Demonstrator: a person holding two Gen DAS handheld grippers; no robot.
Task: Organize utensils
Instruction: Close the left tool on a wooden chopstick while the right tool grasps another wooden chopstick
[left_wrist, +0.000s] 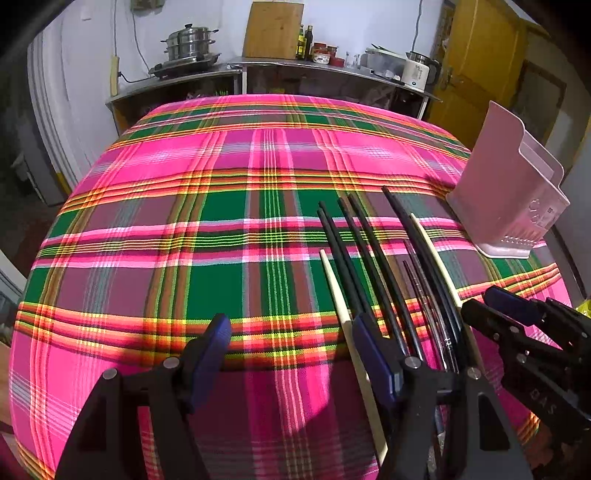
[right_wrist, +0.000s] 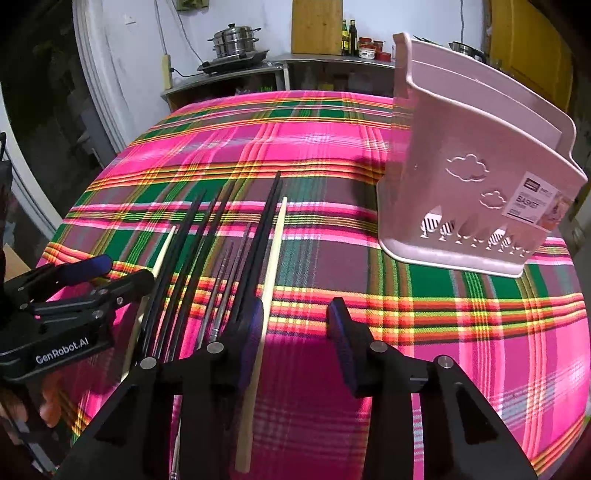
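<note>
While the chopsticks (right_wrist: 221, 254) lie loose in a row on the tablecloth (left_wrist: 147, 229), left gripper (left_wrist: 291, 347) and right gripper (right_wrist: 295, 325) flank them, jaws open, holding nothing; the pink basket (right_wrist: 472, 177) stands nearby to receive them

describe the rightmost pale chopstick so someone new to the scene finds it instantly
Start at the pink basket on the plaid tablecloth, then look left to the row of chopsticks. The pale chopstick lies on that row's basket-side edge, against a black pair; the only other pale stick is on the far side.
</note>
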